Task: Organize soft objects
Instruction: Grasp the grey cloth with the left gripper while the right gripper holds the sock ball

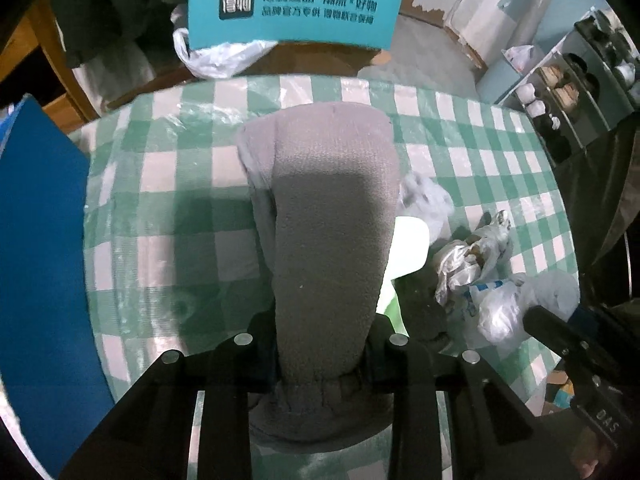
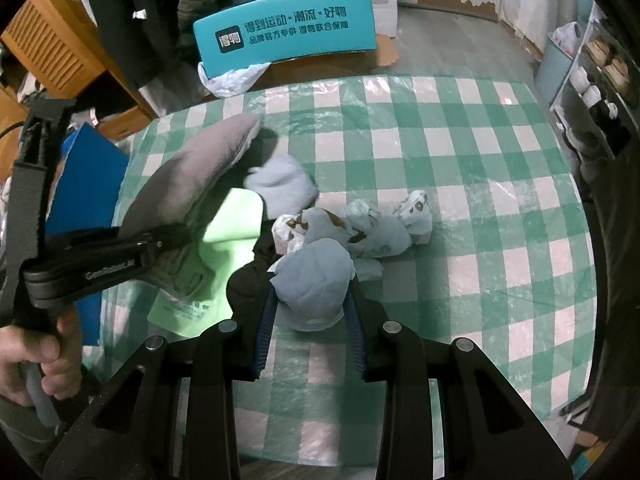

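My left gripper [image 1: 320,360] is shut on a grey fleece sock [image 1: 332,220] and holds it out above the checked table; it also shows in the right wrist view [image 2: 188,184], with the left gripper [image 2: 160,246] at its cuff. My right gripper [image 2: 310,308] is shut on a pale blue balled sock [image 2: 312,276] just over the table. A second pale blue sock [image 2: 280,184] and white patterned rolled socks [image 2: 376,228] lie ahead of it. A light green sheet [image 2: 224,240] and a dark cloth [image 2: 248,276] lie under the grey sock.
The round table has a green-and-white checked cover [image 2: 460,168]. A blue board [image 1: 36,240] stands at the left edge. A teal box [image 1: 296,12] and a plastic bag [image 1: 216,56] sit beyond the far edge. Shelves with shoes [image 1: 568,88] stand at right.
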Demonstrator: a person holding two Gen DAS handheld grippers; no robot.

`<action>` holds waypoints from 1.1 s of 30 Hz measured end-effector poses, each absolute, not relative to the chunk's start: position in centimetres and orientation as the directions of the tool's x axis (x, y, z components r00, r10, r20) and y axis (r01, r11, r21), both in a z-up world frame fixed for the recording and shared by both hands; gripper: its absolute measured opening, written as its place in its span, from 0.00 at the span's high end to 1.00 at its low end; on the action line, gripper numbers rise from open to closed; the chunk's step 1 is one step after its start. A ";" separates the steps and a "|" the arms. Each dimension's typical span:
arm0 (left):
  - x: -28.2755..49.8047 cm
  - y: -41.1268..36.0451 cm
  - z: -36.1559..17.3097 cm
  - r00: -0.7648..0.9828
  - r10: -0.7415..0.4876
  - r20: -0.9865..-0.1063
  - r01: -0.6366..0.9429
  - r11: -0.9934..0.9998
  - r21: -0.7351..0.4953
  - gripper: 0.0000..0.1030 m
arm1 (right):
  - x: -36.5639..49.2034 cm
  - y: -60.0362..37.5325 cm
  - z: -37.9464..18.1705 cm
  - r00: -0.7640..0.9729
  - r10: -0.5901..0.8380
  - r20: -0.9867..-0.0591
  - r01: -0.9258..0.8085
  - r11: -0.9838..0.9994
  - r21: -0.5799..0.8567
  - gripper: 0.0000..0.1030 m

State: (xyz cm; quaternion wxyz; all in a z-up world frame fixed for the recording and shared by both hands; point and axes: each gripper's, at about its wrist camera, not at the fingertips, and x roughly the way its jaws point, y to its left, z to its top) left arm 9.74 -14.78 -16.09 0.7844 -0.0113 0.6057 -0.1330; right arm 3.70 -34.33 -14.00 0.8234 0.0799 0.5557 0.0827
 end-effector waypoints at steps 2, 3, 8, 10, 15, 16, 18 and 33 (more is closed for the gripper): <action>9.4 -14.5 -15.3 0.254 -0.216 -0.943 0.201 0.965 -0.167 0.72 | 3.6 -34.2 -13.6 0.377 0.226 -0.899 -0.052 0.973 0.223 0.70; 9.3 -14.5 -14.9 0.262 -0.215 -0.941 0.203 0.965 -0.164 0.73 | 3.6 -34.1 -13.4 0.380 0.225 -0.897 -0.054 0.974 0.222 0.70; 8.3 -13.7 -13.3 0.306 -0.200 -0.931 0.212 0.967 -0.139 0.73 | 3.5 -33.6 -12.3 0.404 0.224 -0.887 -0.062 0.974 0.218 0.70; 8.0 -13.5 -12.7 0.321 -0.194 -0.927 0.215 0.968 -0.128 0.73 | 3.4 -33.3 -11.7 0.414 0.222 -0.883 -0.067 0.975 0.213 0.70; 7.0 -12.7 -11.6 0.351 -0.184 -0.918 0.217 0.970 -0.111 0.73 | 3.2 -32.6 -10.4 0.440 0.216 -0.871 -0.082 0.976 0.200 0.70; 6.8 -12.5 -11.4 0.356 -0.183 -0.916 0.217 0.970 -0.110 0.73 | 3.2 -32.5 -10.1 0.445 0.215 -0.869 -0.085 0.976 0.198 0.70; 6.5 -12.2 -10.9 0.369 -0.180 -0.912 0.217 0.971 -0.104 0.73 | 3.1 -32.2 -9.8 0.452 0.212 -0.867 -0.090 0.977 0.192 0.70; 4.5 -10.4 -7.5 0.453 -0.163 -0.877 0.210 0.975 -0.074 0.73 | 2.5 -29.9 -6.6 0.503 0.219 -0.836 -0.138 0.975 0.173 0.70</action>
